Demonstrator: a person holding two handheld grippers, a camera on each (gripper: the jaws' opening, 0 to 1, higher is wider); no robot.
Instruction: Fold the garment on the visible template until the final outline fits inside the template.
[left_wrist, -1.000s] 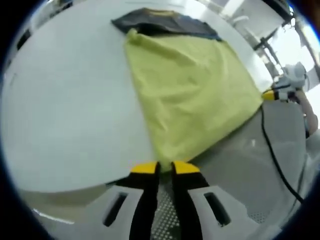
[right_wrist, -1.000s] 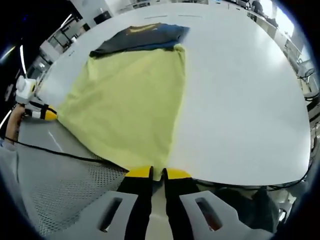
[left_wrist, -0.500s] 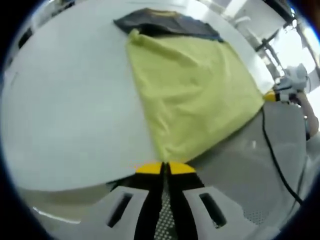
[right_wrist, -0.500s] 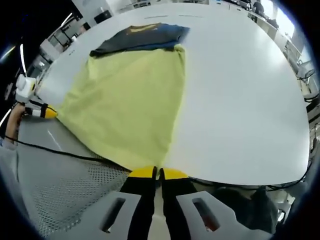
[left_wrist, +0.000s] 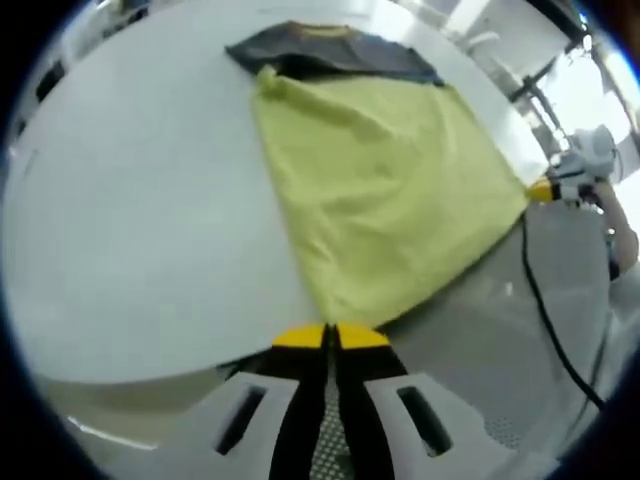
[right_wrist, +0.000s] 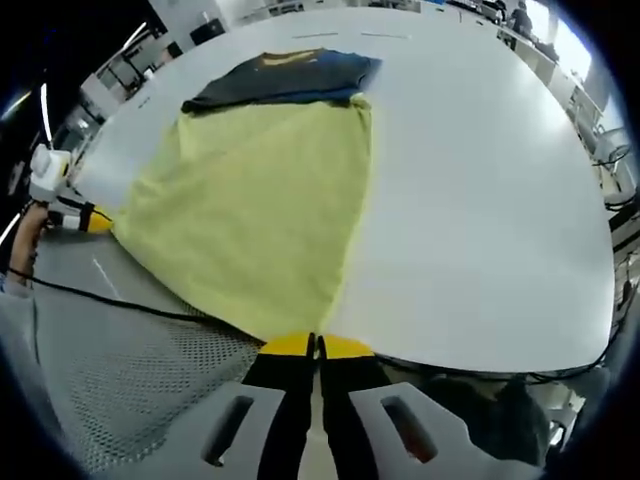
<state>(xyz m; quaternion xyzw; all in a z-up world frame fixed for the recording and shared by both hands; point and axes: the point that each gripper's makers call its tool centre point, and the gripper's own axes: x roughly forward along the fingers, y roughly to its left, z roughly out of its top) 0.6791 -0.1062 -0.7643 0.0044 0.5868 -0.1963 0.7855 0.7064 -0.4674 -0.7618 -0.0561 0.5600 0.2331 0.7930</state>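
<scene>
Garment (left_wrist: 385, 190), yellow and smooth, lies flat on the white table (left_wrist: 140, 220), its long axis running away toward a dark garment (left_wrist: 330, 50). Left gripper (left_wrist: 329, 337) and right gripper (right_wrist: 316, 346) each pinch a near corner, closed.

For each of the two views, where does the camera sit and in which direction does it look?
Left gripper view: rides on the left gripper at the near table edge, looking along its closed jaws at a corner of the yellow garment towards the dark garment; the right gripper and the person's hand enter from the right.
Right gripper view: rides on the right gripper at the garment's other near corner, facing the same way; the left gripper enters from the left.
Shared: yellow garment, dark garment, white table.
</scene>
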